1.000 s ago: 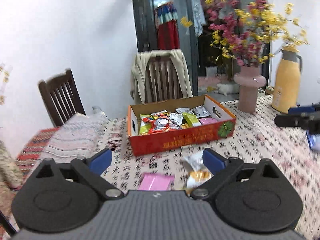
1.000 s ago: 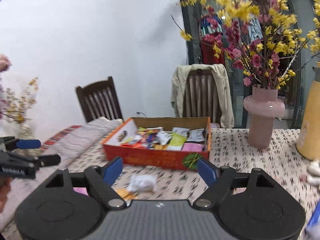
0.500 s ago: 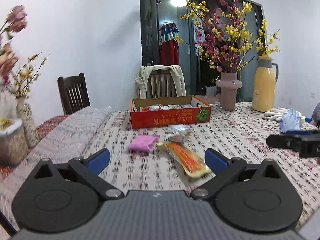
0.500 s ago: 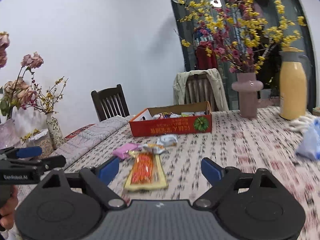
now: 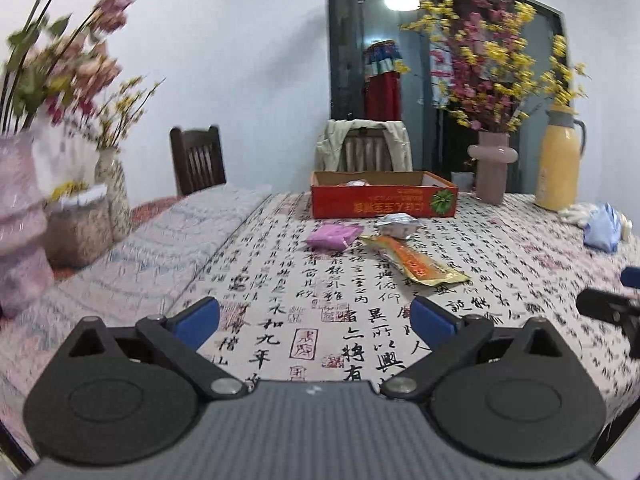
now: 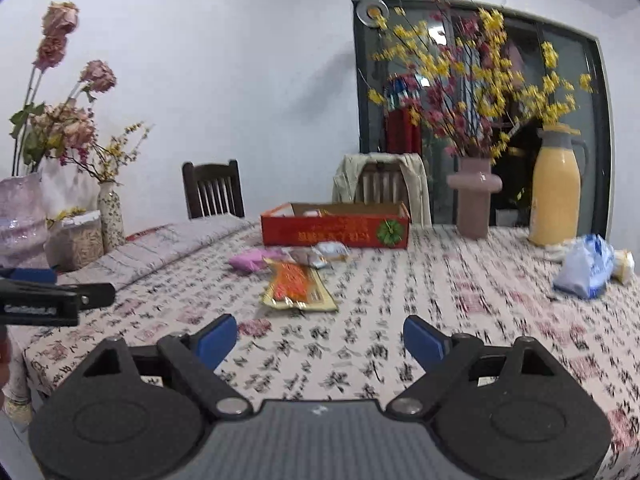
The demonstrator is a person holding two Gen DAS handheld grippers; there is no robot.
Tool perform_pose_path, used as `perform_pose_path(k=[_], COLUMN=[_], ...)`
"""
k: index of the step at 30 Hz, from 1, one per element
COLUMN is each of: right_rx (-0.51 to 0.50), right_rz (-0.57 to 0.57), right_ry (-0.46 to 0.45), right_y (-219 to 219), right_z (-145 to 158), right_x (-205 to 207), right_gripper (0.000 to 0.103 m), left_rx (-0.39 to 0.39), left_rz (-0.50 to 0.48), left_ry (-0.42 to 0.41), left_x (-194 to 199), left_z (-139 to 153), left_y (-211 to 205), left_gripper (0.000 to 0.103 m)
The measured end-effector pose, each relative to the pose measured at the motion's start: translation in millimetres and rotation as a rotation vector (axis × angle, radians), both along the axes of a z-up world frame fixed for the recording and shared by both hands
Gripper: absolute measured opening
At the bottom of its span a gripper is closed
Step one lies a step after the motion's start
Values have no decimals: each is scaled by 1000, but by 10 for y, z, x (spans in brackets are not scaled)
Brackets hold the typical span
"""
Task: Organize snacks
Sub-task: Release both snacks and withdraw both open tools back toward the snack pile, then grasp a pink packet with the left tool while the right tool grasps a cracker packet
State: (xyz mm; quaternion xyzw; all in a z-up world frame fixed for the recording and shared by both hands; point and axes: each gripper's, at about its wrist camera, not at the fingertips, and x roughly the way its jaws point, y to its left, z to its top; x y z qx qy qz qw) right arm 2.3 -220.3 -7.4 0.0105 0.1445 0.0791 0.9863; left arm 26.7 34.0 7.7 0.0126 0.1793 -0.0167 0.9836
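Observation:
A red cardboard box (image 5: 384, 200) with snacks inside stands far back on the table; it also shows in the right wrist view (image 6: 336, 230). In front of it lie a pink packet (image 5: 332, 237), a silver packet (image 5: 398, 225) and a long orange-and-gold packet (image 5: 416, 264). The right wrist view shows the same pink packet (image 6: 250, 260), silver packet (image 6: 330, 250) and orange packet (image 6: 298, 286). My left gripper (image 5: 314, 318) is open and empty, low over the near table. My right gripper (image 6: 320, 338) is open and empty, near the table's front.
A calligraphy-print tablecloth (image 5: 360, 320) covers the table. A pink vase with flowering branches (image 5: 492, 172), a yellow thermos (image 5: 558, 168) and a blue plastic bag (image 5: 602, 228) stand at the right. Vases and a jar (image 5: 76, 224) stand at the left. Chairs (image 5: 198, 164) stand behind.
Both grippers have pulled back from the box toward the table's front; the box and packets now look much farther away. Both stay open and empty.

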Motion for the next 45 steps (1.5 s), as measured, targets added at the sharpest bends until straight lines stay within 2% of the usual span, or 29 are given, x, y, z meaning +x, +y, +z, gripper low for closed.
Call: perform_pose_path(k=[9,15,20,29,35,40,45], right_rx=[4,32,46,52,134,185,272], right_rz=[-1,-17,-18,7,46,78,122], right_ry=[28,59,89,114,150,201,280], right_y=[11,-46,-69,-69,-149,-190,-163], right_z=[-57,-136,-187,-168,-48,60,79], right_x=[132,306,485,855,1342,1901,2530], right_gripper=[92,92,92,92,92,92,92], left_rx=[-33,-24,-17,-10,17,63,102], left_rz=[18,-2,-15,-41,-87,-144,-210], left_ry=[39,58,102,131,120,129,172], left_x=[98,228,412,822,1232,1748,2376], left_z=[-29,-73,-152,-166,-46,24,62], left_y=[56,12,-21,-84,-142,-172,-182], left_gripper=[103,103,103,103,103,103,103])
